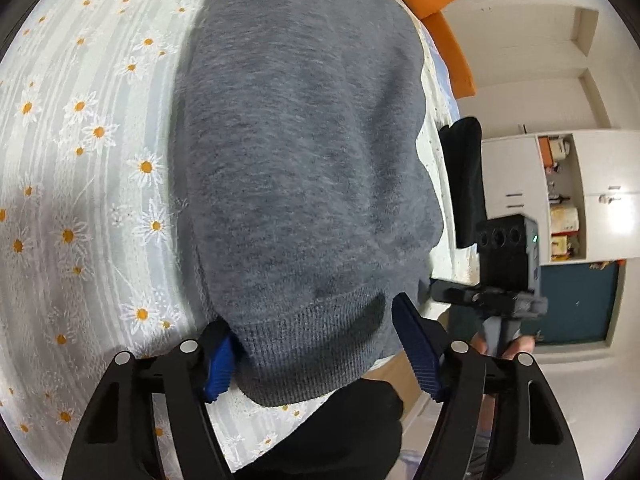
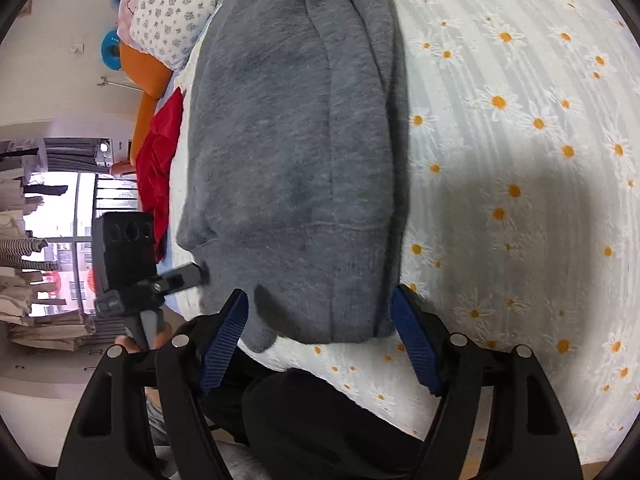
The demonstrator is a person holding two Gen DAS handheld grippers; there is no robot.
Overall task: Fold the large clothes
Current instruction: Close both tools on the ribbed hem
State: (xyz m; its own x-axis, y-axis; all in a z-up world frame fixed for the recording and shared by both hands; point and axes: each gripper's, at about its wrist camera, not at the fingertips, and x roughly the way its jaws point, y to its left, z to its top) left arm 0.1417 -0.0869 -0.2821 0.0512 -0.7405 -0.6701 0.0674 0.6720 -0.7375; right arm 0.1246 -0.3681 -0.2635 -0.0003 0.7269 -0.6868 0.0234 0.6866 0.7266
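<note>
A grey knitted sweater point(image 1: 304, 152) lies folded lengthwise on a bed with a white daisy-print sheet point(image 1: 80, 160). My left gripper point(image 1: 320, 352) is open, its blue pads point(image 1: 416, 348) standing on either side of the ribbed hem without closing on it. In the right wrist view the sweater point(image 2: 288, 152) lies as a long folded bundle. My right gripper point(image 2: 320, 340) is open, its pads point(image 2: 414, 344) straddling the sweater's near end. The other gripper shows in each view: the right one in the left wrist view point(image 1: 504, 280), the left one in the right wrist view point(image 2: 132, 276).
Orange cushions point(image 1: 444, 20) and a dark cloth point(image 1: 464, 176) lie at the bed's edge. A red garment point(image 2: 158, 168) and patterned pillows point(image 2: 172, 20) lie past the sweater. A white cabinet point(image 1: 560, 196) stands by the wall. Daisy sheet point(image 2: 520, 160) spreads right.
</note>
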